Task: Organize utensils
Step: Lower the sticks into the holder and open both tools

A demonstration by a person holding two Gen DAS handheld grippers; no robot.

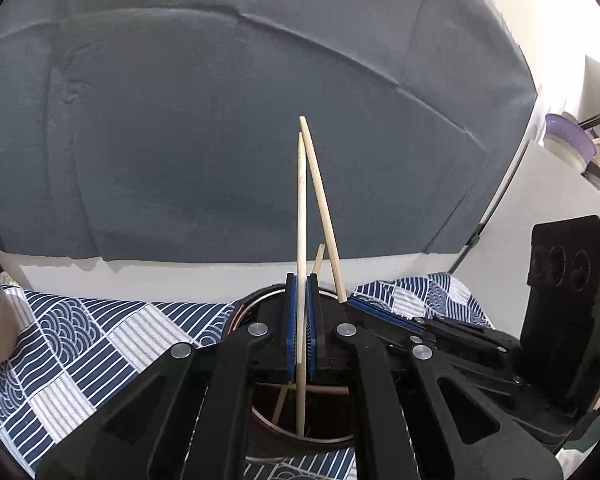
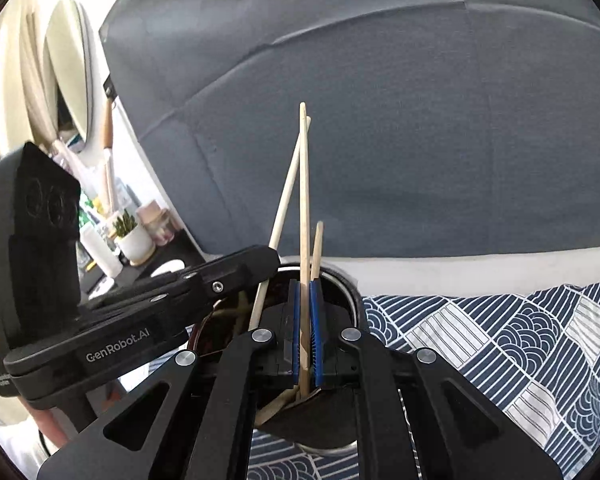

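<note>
Right gripper (image 2: 306, 320) clamps one upright wooden chopstick (image 2: 304, 208) above round metal holder (image 2: 350, 294). Left gripper (image 2: 256, 264) pinches a slanted chopstick (image 2: 286, 196). Patterned blue cloth (image 2: 500, 340) beneath.

Pale bare-wood chopsticks (image 1: 301, 208) — matt, smooth. Round holder with shiny metal rim (image 1: 340, 438). Navy-and-white patterned cotton-like tablecloth (image 1: 80, 344), matt weave. Grey-blue fabric backdrop (image 1: 220, 120) — matt, creased. Black matt plastic gripper arms, ribbed blue rubbery pads (image 1: 291, 332), bright metal rivets (image 2: 262, 335).
</note>
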